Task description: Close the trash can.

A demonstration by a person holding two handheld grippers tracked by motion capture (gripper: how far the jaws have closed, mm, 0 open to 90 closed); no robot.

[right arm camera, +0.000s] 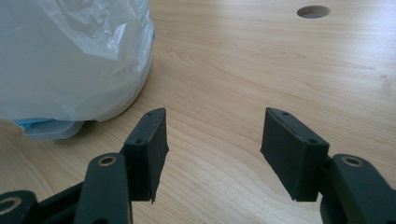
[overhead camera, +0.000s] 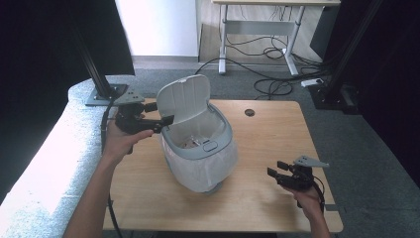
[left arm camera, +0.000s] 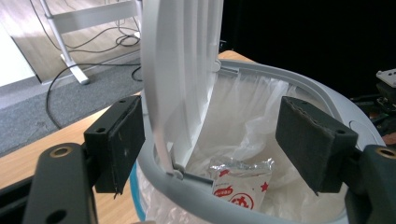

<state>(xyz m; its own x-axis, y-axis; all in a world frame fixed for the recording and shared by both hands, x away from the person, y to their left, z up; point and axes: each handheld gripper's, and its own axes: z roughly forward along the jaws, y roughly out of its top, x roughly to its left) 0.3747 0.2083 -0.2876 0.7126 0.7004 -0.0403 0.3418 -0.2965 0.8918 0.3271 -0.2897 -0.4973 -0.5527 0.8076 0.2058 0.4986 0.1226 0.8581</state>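
The left gripper (overhead camera: 166,120) is straddling the raised lid (overhead camera: 184,99) of the trash bin (overhead camera: 225,138) mid-surface (overhead camera: 270,131), jaws apart and not pinching it, so the lid is risking dropping shut. The right gripper (overhead camera: 275,168) is hovering open and empty.

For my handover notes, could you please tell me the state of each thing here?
Bin lid: raised, standing upright.
Bin liner: fitted, draped down the outside.
Packet: lying inside the bin.
Left hand-held gripper: open, lid edge between the jaws.
Right hand-held gripper: open, empty.
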